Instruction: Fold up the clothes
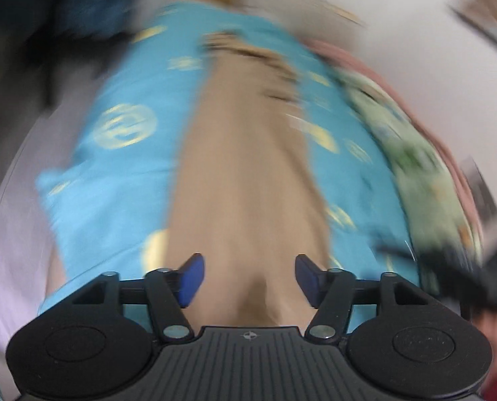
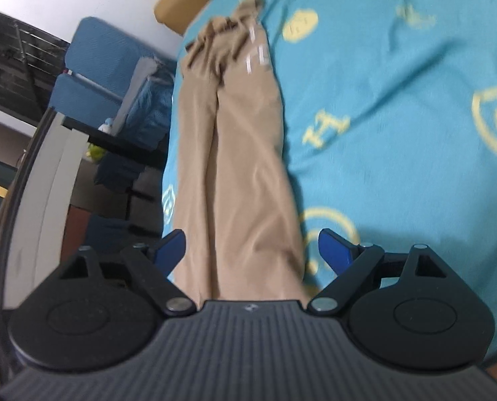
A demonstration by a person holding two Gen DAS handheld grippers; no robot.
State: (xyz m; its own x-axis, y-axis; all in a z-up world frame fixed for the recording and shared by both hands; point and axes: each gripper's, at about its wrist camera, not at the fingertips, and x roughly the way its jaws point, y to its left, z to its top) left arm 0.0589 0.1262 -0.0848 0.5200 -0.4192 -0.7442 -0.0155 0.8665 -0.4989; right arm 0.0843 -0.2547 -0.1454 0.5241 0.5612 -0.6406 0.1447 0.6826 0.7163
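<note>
A pair of tan trousers (image 1: pixel 245 173) lies stretched lengthwise on a turquoise bed sheet (image 1: pixel 121 180) with yellow prints. In the right wrist view the trousers (image 2: pixel 235 173) run from the waistband at the top down between the fingers, on the sheet (image 2: pixel 398 133). My left gripper (image 1: pixel 250 277) is open above the near end of the trousers, its blue pads (image 1: pixel 191 279) on either side of the cloth without holding it. My right gripper (image 2: pixel 251 252) is open too, and the trouser legs run between its blue pads (image 2: pixel 335 250). The left wrist view is blurred by motion.
A green patterned cloth (image 1: pixel 425 173) and pink fabric (image 1: pixel 365 67) lie along the sheet's right side. The bed's left edge drops beside a blue chair (image 2: pixel 94 67) and a dark desk (image 2: pixel 114 140). A wooden headboard (image 2: pixel 178 6) stands at the far end.
</note>
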